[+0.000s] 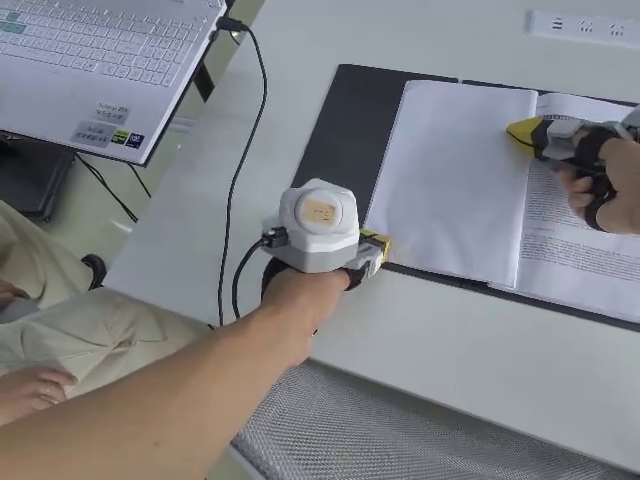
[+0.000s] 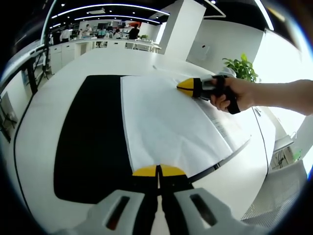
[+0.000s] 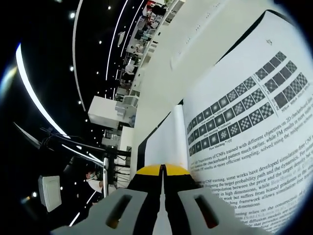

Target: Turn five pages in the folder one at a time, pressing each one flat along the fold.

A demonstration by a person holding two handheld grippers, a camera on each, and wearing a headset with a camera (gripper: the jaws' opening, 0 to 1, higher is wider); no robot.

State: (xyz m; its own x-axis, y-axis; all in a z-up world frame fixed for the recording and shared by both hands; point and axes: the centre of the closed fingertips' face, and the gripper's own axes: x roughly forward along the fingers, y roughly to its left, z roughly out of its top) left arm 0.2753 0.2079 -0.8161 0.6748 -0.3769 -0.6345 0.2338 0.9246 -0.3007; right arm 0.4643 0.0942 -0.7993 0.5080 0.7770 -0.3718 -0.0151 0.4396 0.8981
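Claws numbered two, each with jaws closed together. The left claw [image 1: 375,250] sat at the near left edge of the one black folder [image 1: 345,130], open on the bench [image 1: 450,370], with its tips at the blank page [image 1: 450,180]. The right claw [image 1: 520,132] pressed at the folder's fold, beside a printed page [image 1: 570,240] reading "CNFs trained with different objectives". Left of the folder stood one laptop [image 1: 100,60], and beyond the folder lay one power strip [image 1: 585,27].
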